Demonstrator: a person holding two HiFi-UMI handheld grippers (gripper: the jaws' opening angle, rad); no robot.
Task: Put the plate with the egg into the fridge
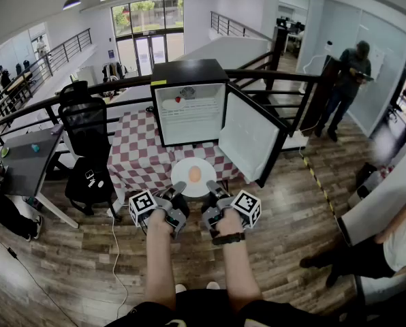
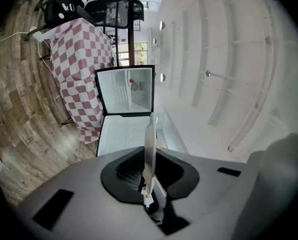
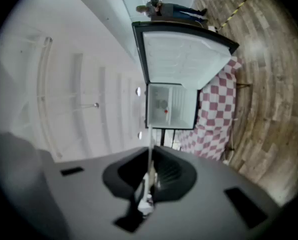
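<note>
A white plate (image 1: 184,181) with a brown egg (image 1: 195,174) on it hangs level in front of the black mini fridge (image 1: 189,103). The fridge door (image 1: 248,138) swings open to the right and shows a white inside. My left gripper (image 1: 178,191) is shut on the plate's left rim and my right gripper (image 1: 212,190) on its right rim. In the left gripper view the plate (image 2: 149,144) stands edge-on between the jaws of the left gripper (image 2: 148,181), with the open fridge (image 2: 127,89) beyond. The right gripper view shows the plate's thin edge (image 3: 150,146) clamped in the right gripper (image 3: 148,181) and the fridge (image 3: 171,106) ahead.
The fridge stands on a table with a red-and-white checked cloth (image 1: 138,159). A black office chair (image 1: 87,125) and a grey desk (image 1: 29,159) are to the left. A dark railing runs behind. One person (image 1: 346,80) stands at the back right; another (image 1: 394,240) sits at the right edge.
</note>
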